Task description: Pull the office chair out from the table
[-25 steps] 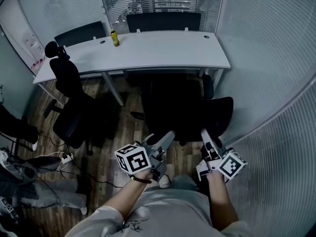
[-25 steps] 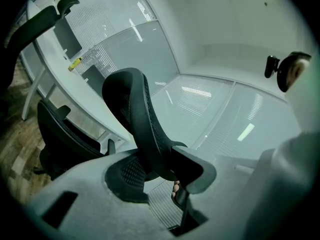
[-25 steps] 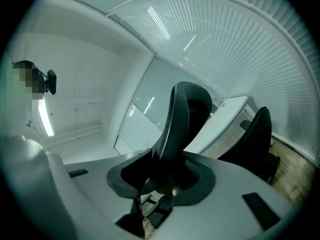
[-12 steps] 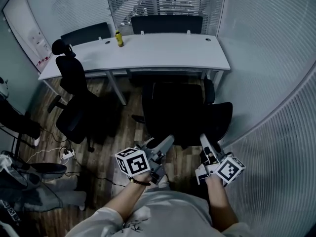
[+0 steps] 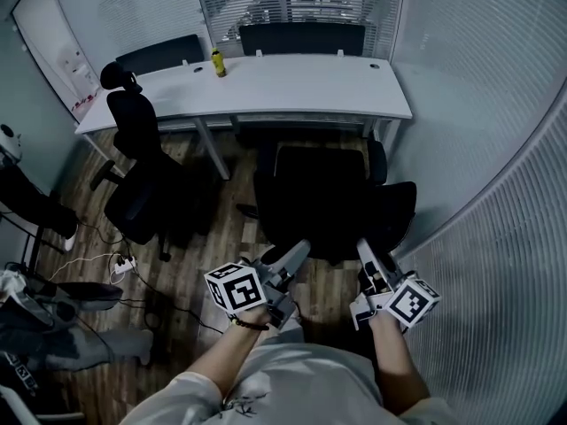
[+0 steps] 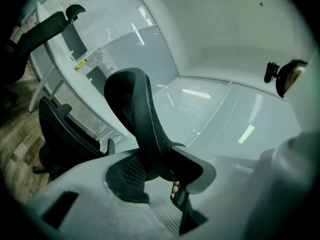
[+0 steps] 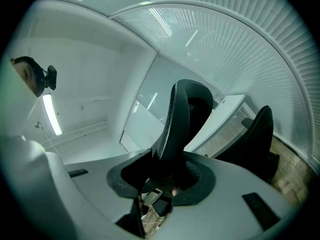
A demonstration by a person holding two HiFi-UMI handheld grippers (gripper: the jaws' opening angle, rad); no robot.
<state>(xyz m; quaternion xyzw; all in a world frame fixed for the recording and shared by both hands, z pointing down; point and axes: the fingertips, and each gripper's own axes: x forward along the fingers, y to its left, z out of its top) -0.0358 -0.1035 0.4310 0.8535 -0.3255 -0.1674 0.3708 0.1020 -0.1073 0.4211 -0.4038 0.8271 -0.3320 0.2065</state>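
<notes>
The black office chair (image 5: 332, 197) stands in front of the white table (image 5: 292, 82), its backrest toward me and a strip of floor showing between its seat and the table edge. My left gripper (image 5: 299, 250) is shut on the left part of the backrest's top edge, and my right gripper (image 5: 362, 247) on the right part. In the left gripper view the curved mesh backrest (image 6: 132, 99) runs between the pads of the left gripper (image 6: 157, 169). In the right gripper view the same backrest edge (image 7: 182, 114) is clamped in the right gripper (image 7: 167, 176).
A second black chair (image 5: 137, 175) stands at the table's left end. Two more chairs (image 5: 301, 38) are behind the table, and a yellow bottle (image 5: 218, 63) stands on it. Glass walls with blinds close in on the right. A power strip and cables (image 5: 120, 266) lie on the floor at left.
Both grippers and the chair have come back toward me together, away from the table. The gap between chair and table has widened. The grips are unchanged.
</notes>
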